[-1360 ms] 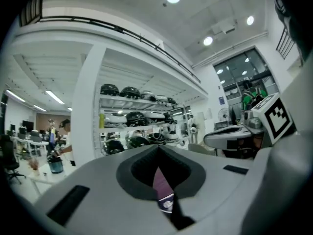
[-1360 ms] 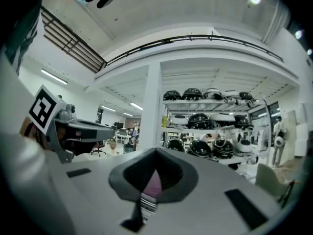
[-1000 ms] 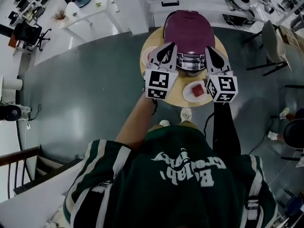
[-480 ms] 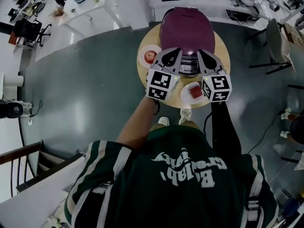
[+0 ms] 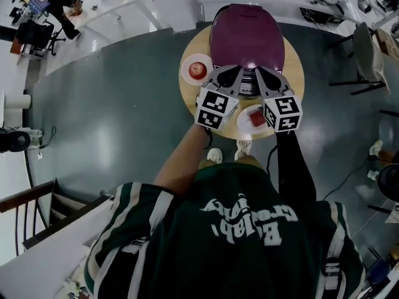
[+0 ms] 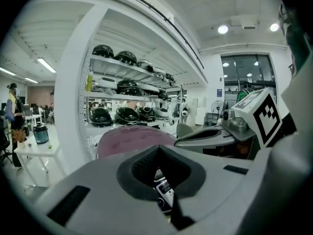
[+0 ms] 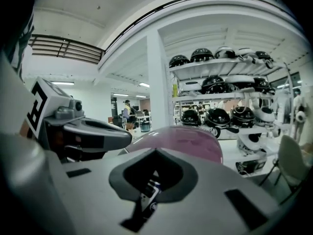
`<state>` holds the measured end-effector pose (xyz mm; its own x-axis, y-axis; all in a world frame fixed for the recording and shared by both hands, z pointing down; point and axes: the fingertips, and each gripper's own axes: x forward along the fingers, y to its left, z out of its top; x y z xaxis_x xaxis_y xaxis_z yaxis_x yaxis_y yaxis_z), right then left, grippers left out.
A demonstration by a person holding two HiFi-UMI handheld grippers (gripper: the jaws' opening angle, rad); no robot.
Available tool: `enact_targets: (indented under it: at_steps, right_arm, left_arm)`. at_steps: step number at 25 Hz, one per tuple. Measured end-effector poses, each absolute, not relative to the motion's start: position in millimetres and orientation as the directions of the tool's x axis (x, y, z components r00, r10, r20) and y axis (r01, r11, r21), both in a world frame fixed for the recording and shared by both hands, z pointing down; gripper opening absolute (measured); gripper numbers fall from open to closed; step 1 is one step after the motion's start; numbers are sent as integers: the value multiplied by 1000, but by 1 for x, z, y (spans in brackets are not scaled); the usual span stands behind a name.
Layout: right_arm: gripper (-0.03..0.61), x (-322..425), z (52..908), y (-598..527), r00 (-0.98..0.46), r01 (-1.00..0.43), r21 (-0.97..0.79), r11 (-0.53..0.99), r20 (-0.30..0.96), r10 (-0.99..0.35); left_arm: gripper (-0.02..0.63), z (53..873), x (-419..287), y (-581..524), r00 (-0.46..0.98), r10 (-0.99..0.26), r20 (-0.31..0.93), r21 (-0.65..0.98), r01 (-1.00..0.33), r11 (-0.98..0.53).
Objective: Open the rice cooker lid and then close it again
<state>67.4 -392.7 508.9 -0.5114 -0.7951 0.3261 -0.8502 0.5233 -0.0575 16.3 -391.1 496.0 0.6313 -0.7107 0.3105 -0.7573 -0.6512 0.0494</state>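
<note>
The rice cooker (image 5: 246, 37) stands on a round wooden table (image 5: 293, 73) with its purple lid down and its silver control panel (image 5: 248, 88) facing me. My left gripper (image 5: 229, 75) and right gripper (image 5: 267, 75) hover side by side just over the cooker's front edge, tips angled toward each other, both shut with nothing held. In the left gripper view the shut jaws of the left gripper (image 6: 159, 155) frame the panel (image 6: 164, 189), and the lid (image 6: 129, 140) rises behind. In the right gripper view the purple lid (image 7: 188, 140) shows past the right gripper (image 7: 155, 155).
A white plate with a red round item (image 5: 197, 70) sits left of the cooker. Another plate with a red piece (image 5: 252, 118) lies at the table's near edge, between the gripper cubes. Shelves of helmets (image 6: 120, 87) stand behind, and chairs (image 5: 365, 55) are at the right.
Both grippers have drawn closer together and settled over the cooker's front edge. The head view has shifted slightly, so the table sits lower in frame.
</note>
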Motion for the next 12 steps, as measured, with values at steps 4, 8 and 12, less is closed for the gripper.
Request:
enact_targets:
  at_steps: [4,8,12]
  right_arm:
    - [5,64,522,-390,-523,-840,-71,537,368,-769]
    - [5,59,527,-388,-522,-836,-63,546,400,-753]
    - [5,62,532,-388,-505,-835,-29,550,438,-743]
  left_arm:
    - [-6,510,18,-390,631,-700,335,59,-755,-653]
    - [-5,521,18,-390,629,-688,362,77,-756,-650]
    - [-6,530,22,-391,624,-674,396,76,-754,-653]
